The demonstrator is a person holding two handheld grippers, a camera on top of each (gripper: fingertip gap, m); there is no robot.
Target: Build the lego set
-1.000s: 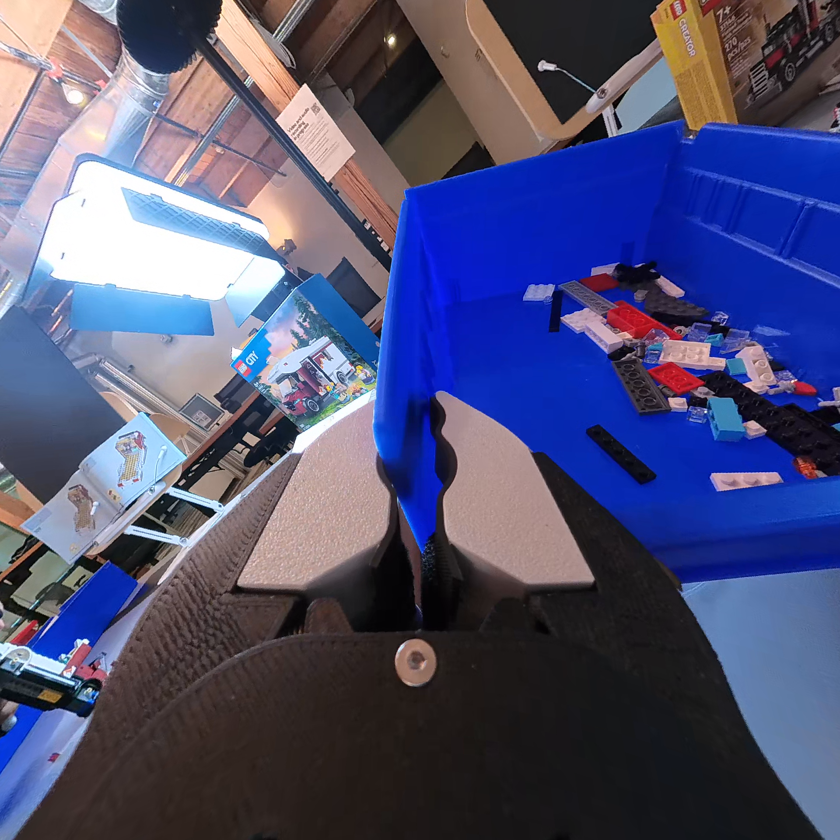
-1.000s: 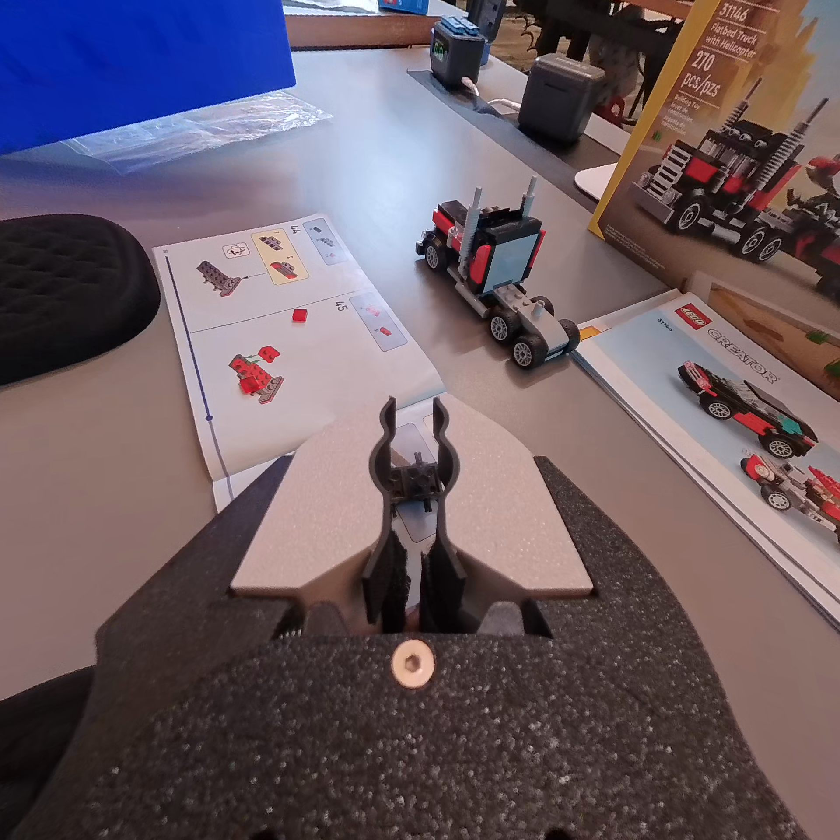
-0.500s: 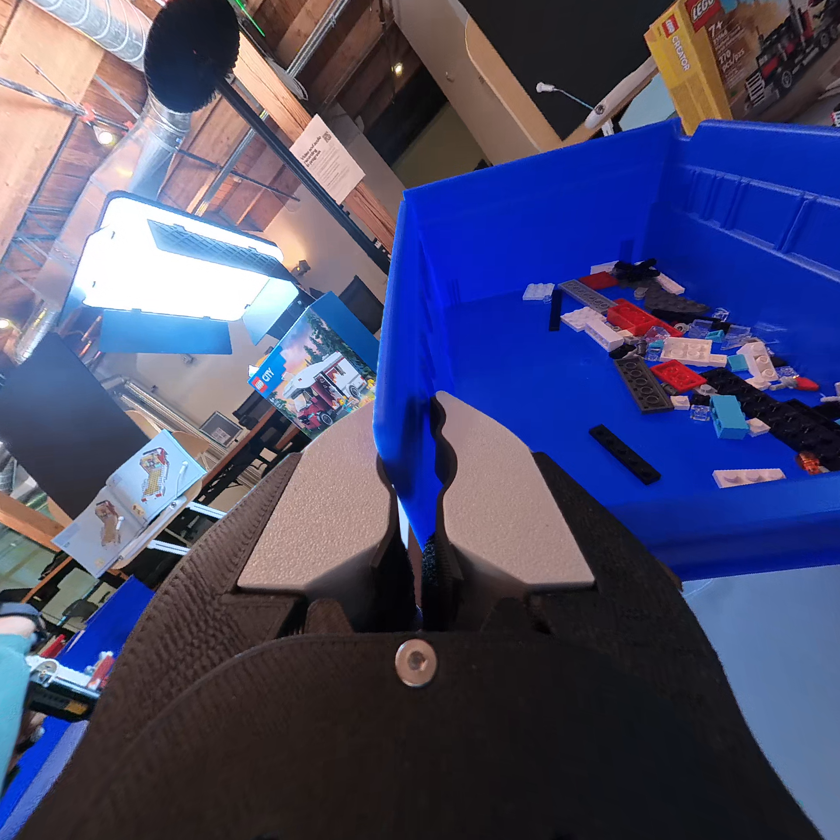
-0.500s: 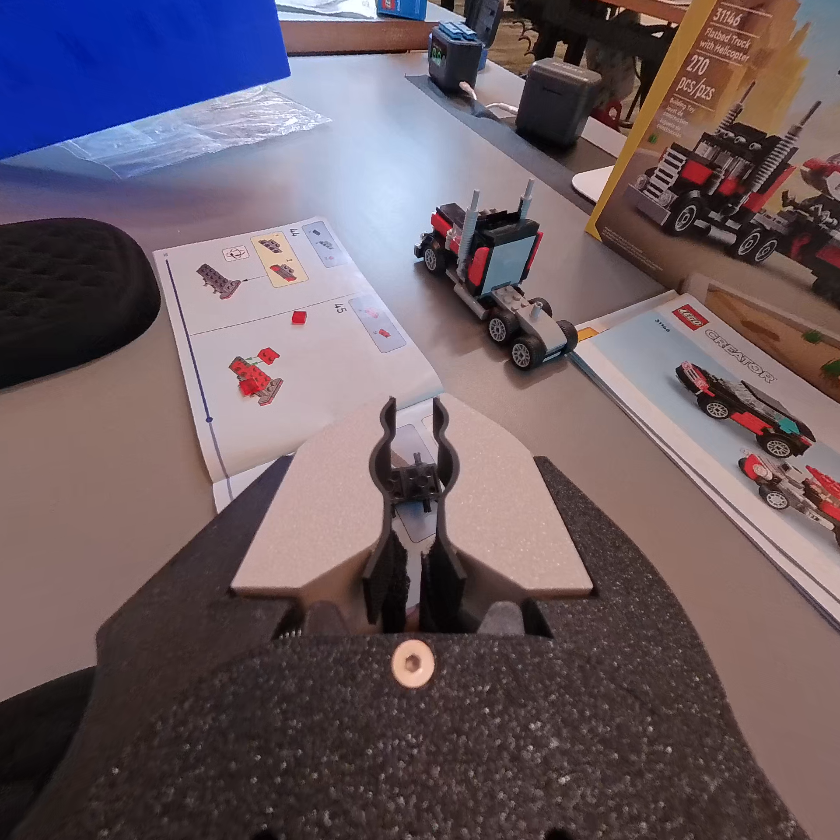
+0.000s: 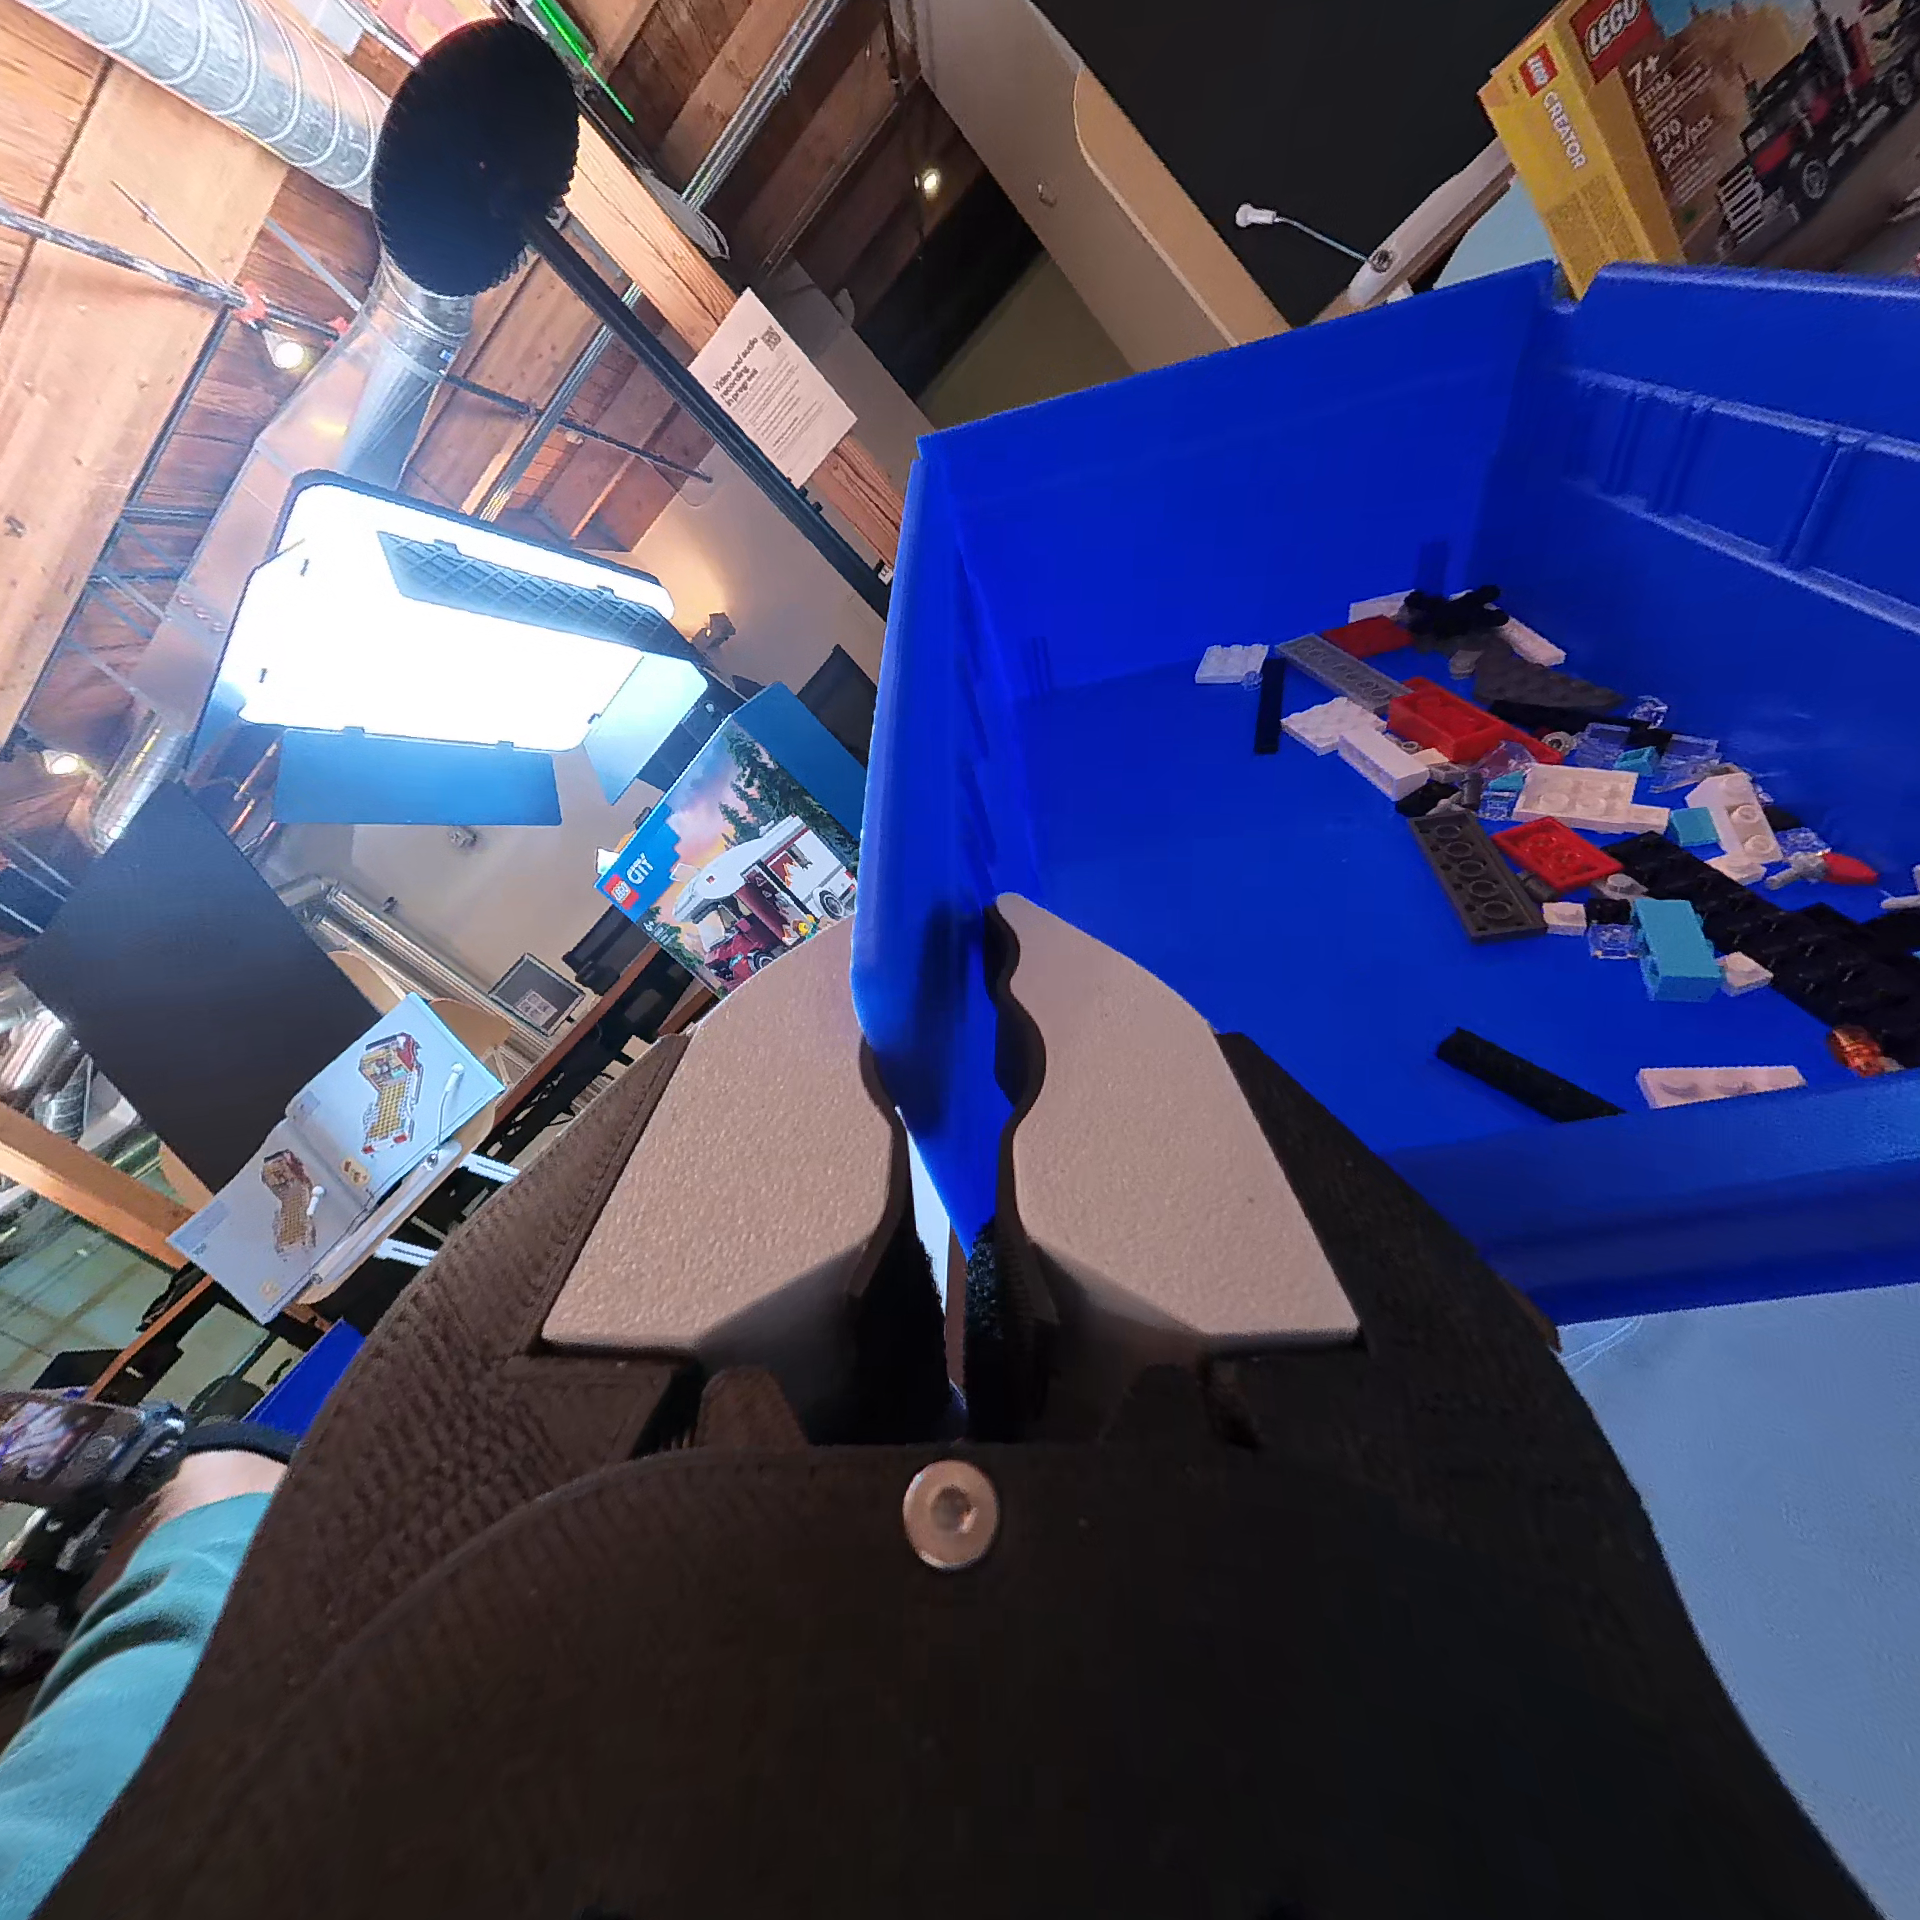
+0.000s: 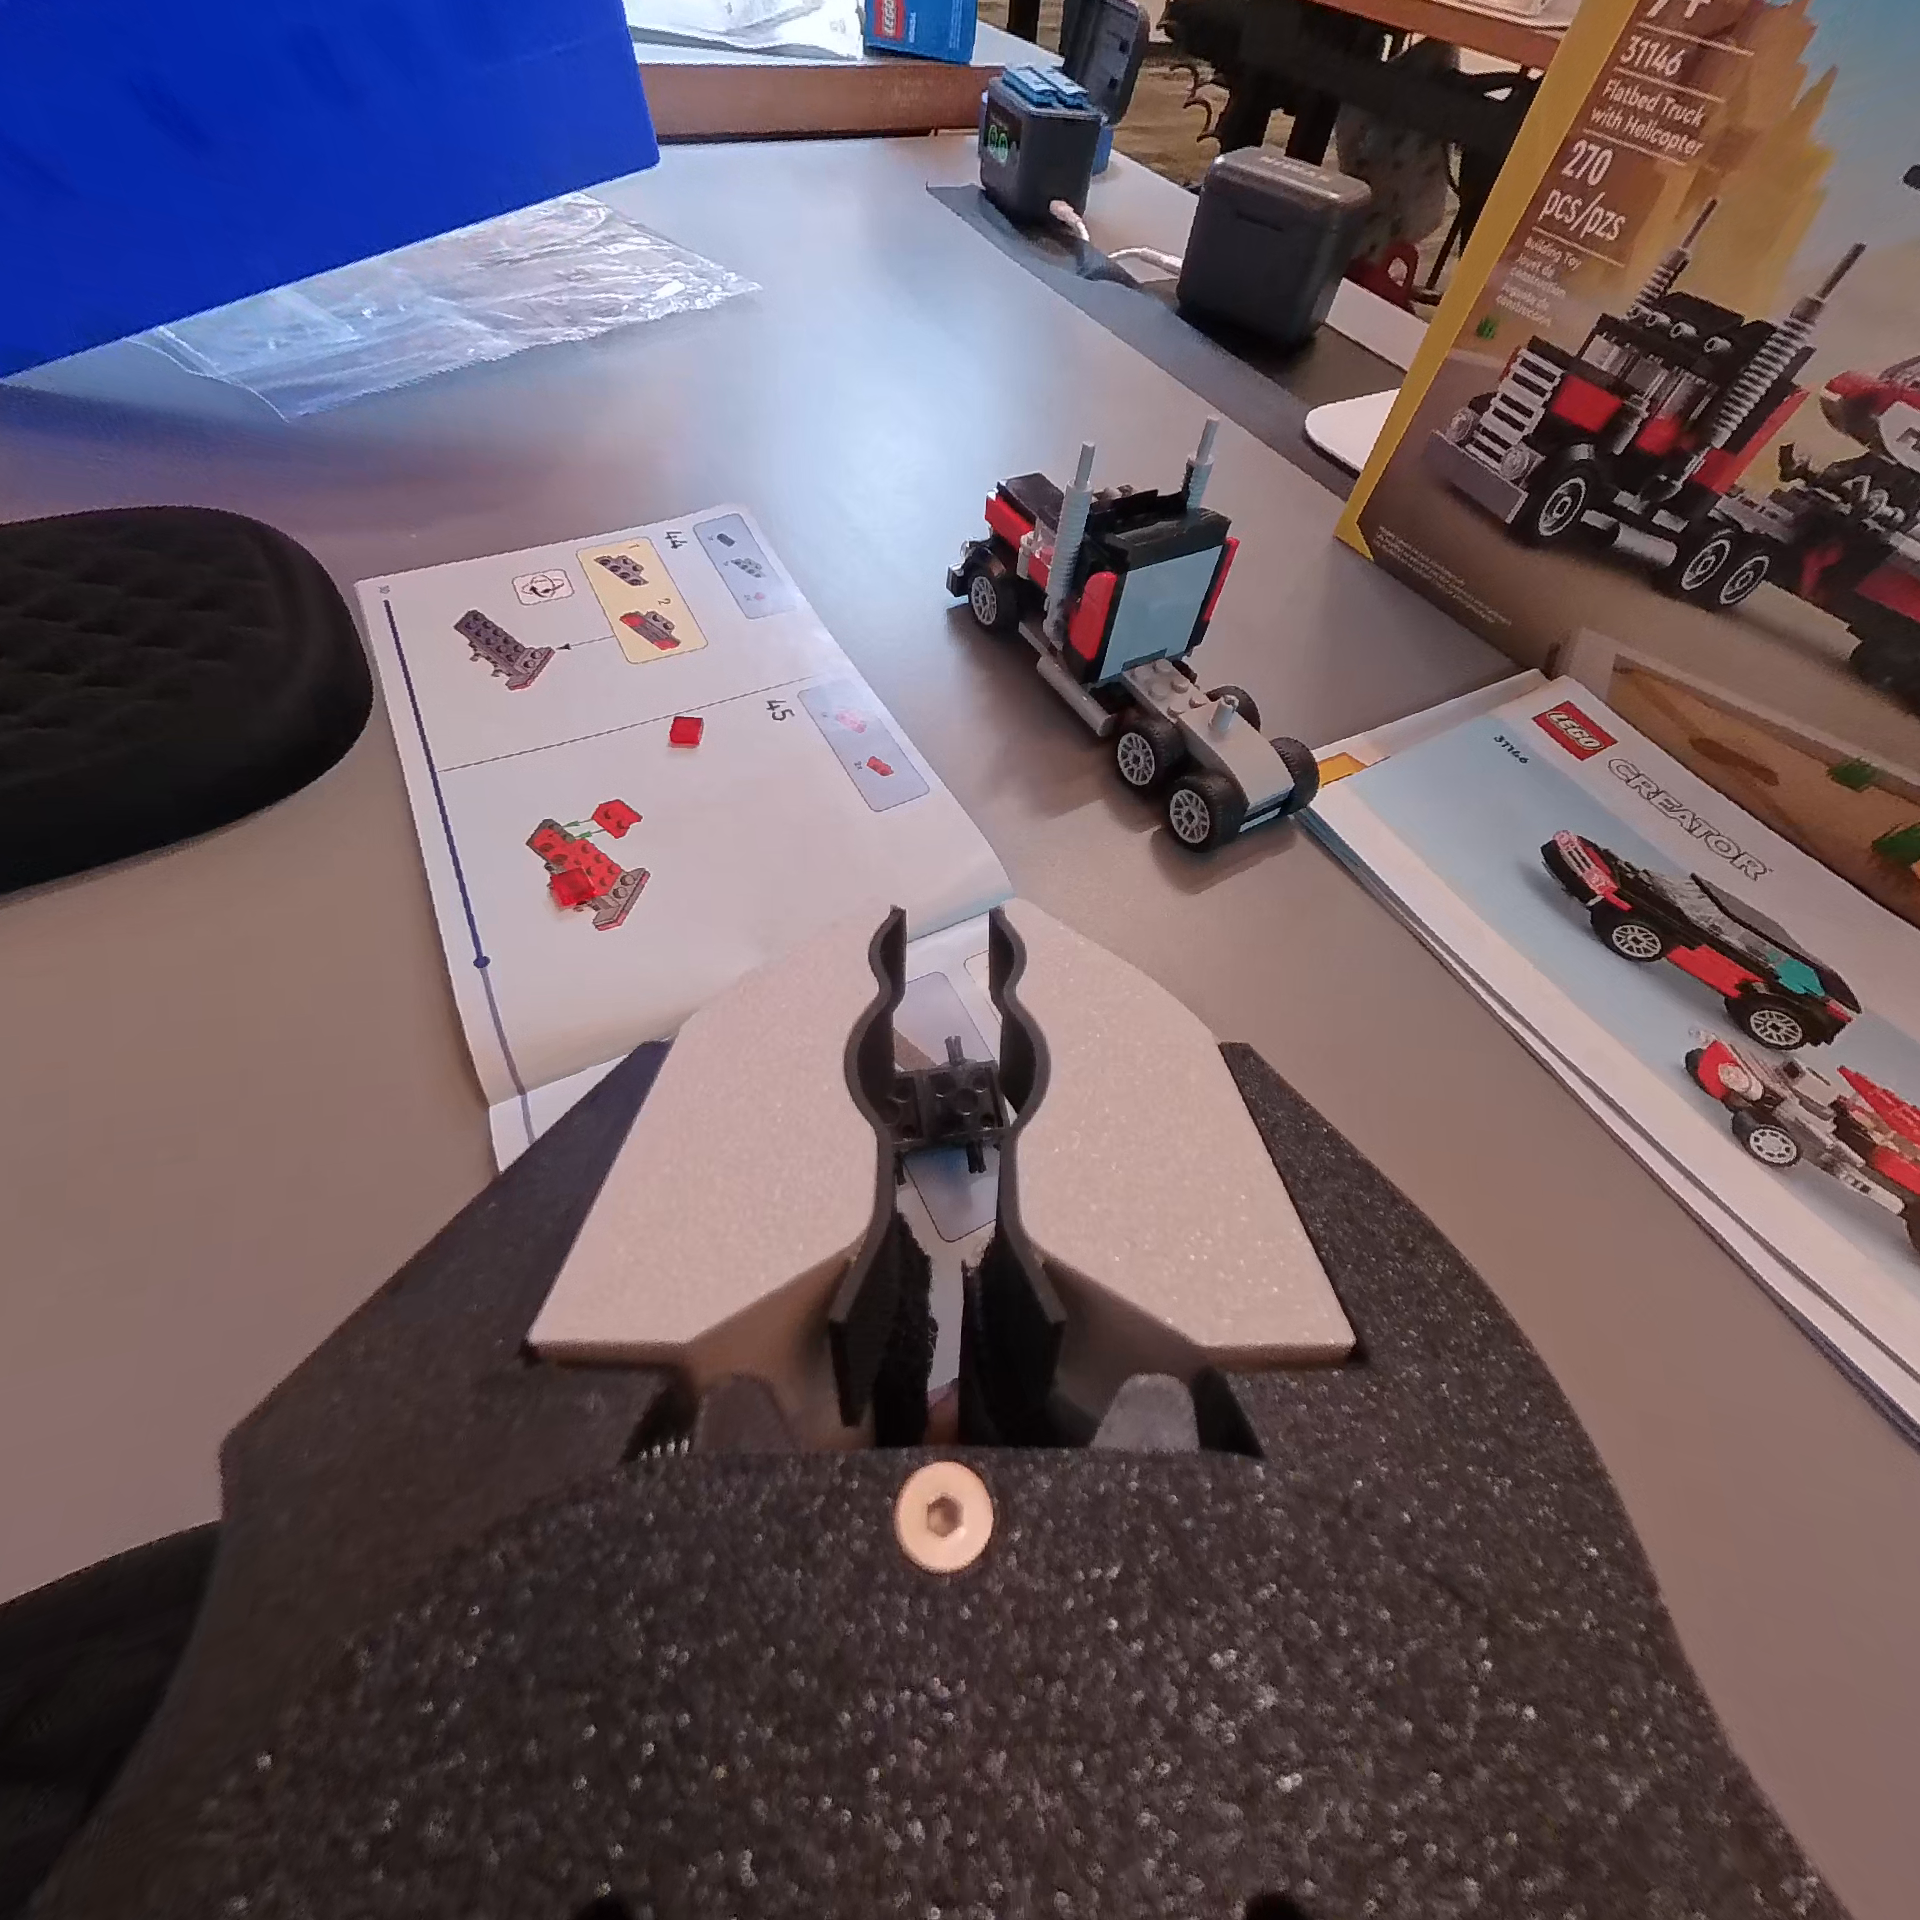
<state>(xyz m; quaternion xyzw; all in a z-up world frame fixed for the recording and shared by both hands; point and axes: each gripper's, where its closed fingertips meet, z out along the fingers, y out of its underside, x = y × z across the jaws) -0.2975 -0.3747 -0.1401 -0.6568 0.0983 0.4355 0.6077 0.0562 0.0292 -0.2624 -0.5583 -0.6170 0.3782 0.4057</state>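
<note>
My left gripper (image 5: 930, 940) is shut on the near corner wall of a blue bin (image 5: 1195, 582). The bin holds several loose black, white, red and teal lego pieces (image 5: 1558, 800). My right gripper (image 6: 943, 925) is shut on a small black lego piece (image 6: 951, 1107) and holds it just above the open instruction booklet (image 6: 644, 748). A small red piece (image 6: 686, 730) lies on that booklet. The partly built black and red truck (image 6: 1122, 623) stands on the grey table to the right of the booklet.
The set's box (image 6: 1662, 312) stands at the far right, with a second booklet (image 6: 1662, 935) lying in front of it. A black pad (image 6: 135, 675) lies at the left. A clear plastic bag (image 6: 447, 301) lies by the bin (image 6: 291, 145). A teal sleeve (image 5: 94, 1662) shows at lower left. Across from one pair of fingers to the other is roughly 55 cm.
The left gripper has tilted with the bin corner still in its jaws, so the room behind has shifted. A teal sleeve has come into view. The right gripper has barely moved.
</note>
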